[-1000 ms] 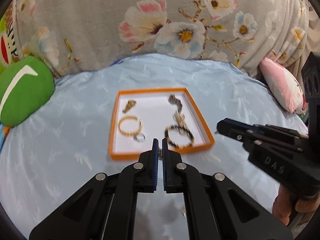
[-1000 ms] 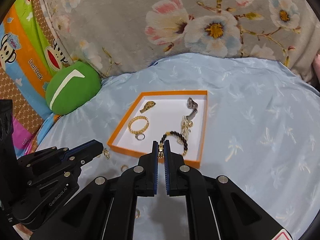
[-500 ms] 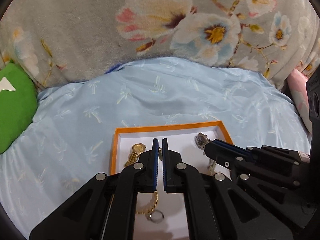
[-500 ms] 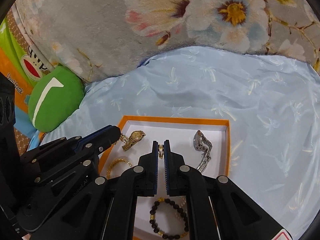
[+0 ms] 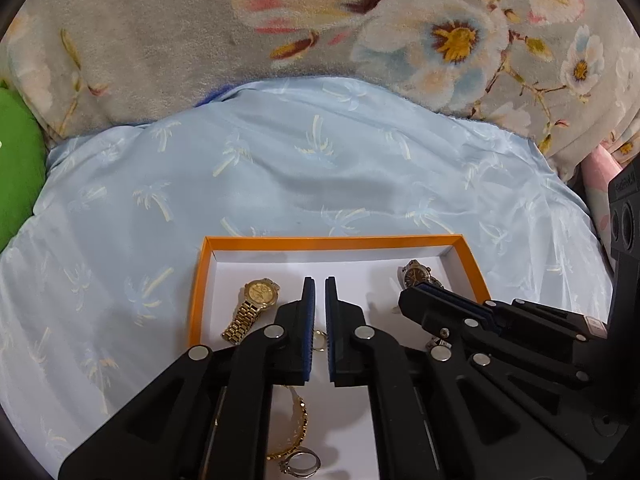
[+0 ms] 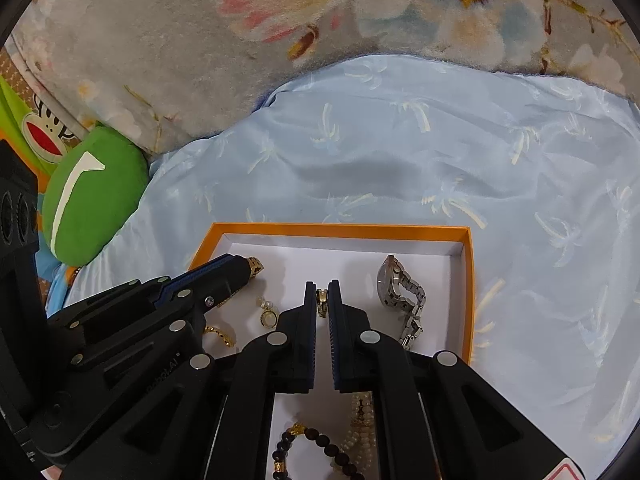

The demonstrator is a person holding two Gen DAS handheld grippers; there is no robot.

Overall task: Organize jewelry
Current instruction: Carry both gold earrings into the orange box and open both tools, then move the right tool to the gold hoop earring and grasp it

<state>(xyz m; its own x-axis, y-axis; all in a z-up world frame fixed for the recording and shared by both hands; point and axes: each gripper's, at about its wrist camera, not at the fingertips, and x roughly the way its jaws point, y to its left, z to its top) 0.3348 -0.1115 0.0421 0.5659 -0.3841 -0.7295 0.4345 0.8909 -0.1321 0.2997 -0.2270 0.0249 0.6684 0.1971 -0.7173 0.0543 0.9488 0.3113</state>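
An orange tray [image 5: 332,241] with a white floor lies on the blue sheet; it also shows in the right wrist view [image 6: 344,230]. My left gripper [image 5: 319,286] hovers over the tray, jaws slightly apart and empty; a small gold earring [image 5: 319,338] lies on the tray floor under them, also seen in the right wrist view [image 6: 267,316]. My right gripper [image 6: 322,288] is shut on a small gold ring [image 6: 321,300] above the tray's middle. A gold watch [image 5: 254,306] lies at the left, a silver watch [image 6: 400,294] at the right.
A gold bracelet [image 5: 298,426] and a silver ring [image 5: 302,465] lie in the tray's near left. A dark bead bracelet [image 6: 316,454] and a pearl string [image 6: 358,426] lie near right. A floral blanket [image 5: 280,32] rises behind; a green cushion [image 6: 94,192] sits left.
Both grippers moved forward and lower over the tray. The left jaws parted a little and the earring they held now lies on the tray floor. The right still grips its ring.
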